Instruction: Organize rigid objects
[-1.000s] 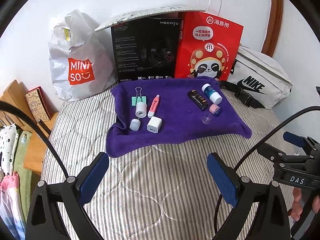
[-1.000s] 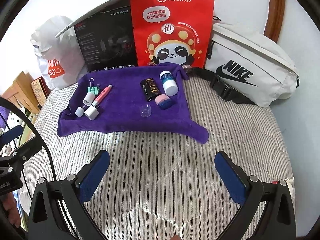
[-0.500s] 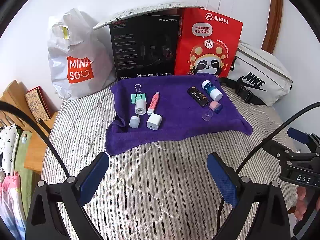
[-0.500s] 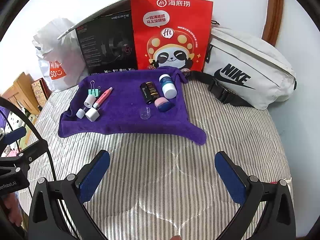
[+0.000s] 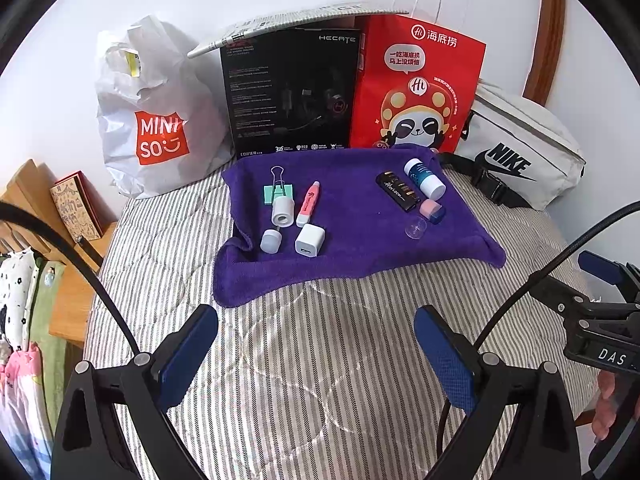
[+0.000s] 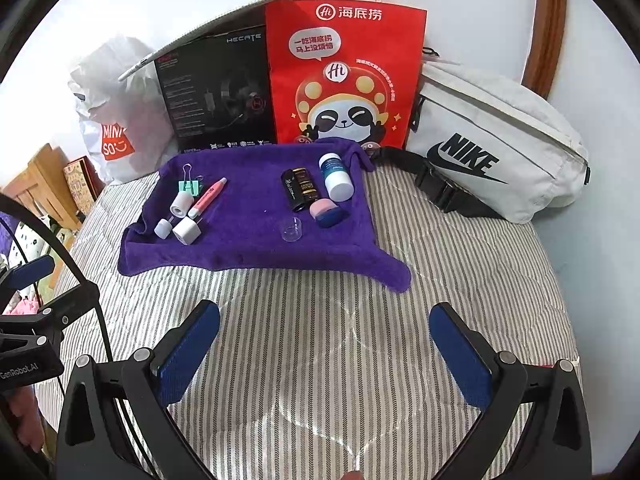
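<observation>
A purple towel (image 5: 352, 240) (image 6: 248, 240) lies on the striped bed. On its left sit a green binder clip (image 5: 278, 190), a white roll (image 5: 282, 211), a pink pen (image 5: 309, 203), a small grey cap (image 5: 271, 240) and a white charger cube (image 5: 310, 239). On its right lie a black tube (image 6: 298, 189), a white-capped blue bottle (image 6: 336, 176), a pink-and-blue eraser (image 6: 326, 212) and a clear cup (image 6: 291, 229). My left gripper (image 5: 316, 356) and right gripper (image 6: 325, 354) both hover open over the bedding, short of the towel, holding nothing.
Against the wall stand a white Miniso bag (image 5: 156, 120), a black Hecate box (image 5: 292, 92) and a red panda paper bag (image 6: 344, 76). A white Nike waist bag (image 6: 492, 144) lies right of the towel. Wooden furniture (image 5: 32, 208) borders the bed's left edge.
Both grippers have drifted slightly; the towel sits a little higher in the left view and closer in the right view. No object has moved.
</observation>
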Demonstrator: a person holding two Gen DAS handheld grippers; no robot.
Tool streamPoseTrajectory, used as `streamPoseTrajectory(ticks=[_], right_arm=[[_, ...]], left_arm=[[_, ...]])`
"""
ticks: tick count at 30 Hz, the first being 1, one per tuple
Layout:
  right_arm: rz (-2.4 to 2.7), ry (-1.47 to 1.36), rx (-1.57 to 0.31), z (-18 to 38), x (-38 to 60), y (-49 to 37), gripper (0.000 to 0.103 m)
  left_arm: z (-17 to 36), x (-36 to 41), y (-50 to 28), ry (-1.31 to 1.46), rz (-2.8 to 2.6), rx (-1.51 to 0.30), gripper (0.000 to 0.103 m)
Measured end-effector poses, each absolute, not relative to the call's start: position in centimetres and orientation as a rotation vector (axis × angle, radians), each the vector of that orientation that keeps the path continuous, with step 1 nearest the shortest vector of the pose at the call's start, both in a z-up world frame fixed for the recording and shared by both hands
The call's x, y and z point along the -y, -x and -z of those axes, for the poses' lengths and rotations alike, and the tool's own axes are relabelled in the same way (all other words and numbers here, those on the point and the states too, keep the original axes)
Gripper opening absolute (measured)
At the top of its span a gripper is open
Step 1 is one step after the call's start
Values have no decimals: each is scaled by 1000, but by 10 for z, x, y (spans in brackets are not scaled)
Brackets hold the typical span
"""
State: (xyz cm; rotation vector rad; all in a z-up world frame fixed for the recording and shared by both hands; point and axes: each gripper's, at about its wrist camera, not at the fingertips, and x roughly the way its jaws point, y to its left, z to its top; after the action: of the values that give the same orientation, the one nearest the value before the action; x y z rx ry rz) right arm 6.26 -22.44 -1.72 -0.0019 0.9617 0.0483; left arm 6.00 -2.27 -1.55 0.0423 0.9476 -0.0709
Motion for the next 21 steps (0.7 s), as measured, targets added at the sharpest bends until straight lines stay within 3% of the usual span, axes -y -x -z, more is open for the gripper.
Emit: streamPoseTrajectory(ticks=[21], right_arm=[[-48, 16, -962, 17, 220, -63, 103]], left_arm=[[18, 15, -61, -38, 66, -959, 99]])
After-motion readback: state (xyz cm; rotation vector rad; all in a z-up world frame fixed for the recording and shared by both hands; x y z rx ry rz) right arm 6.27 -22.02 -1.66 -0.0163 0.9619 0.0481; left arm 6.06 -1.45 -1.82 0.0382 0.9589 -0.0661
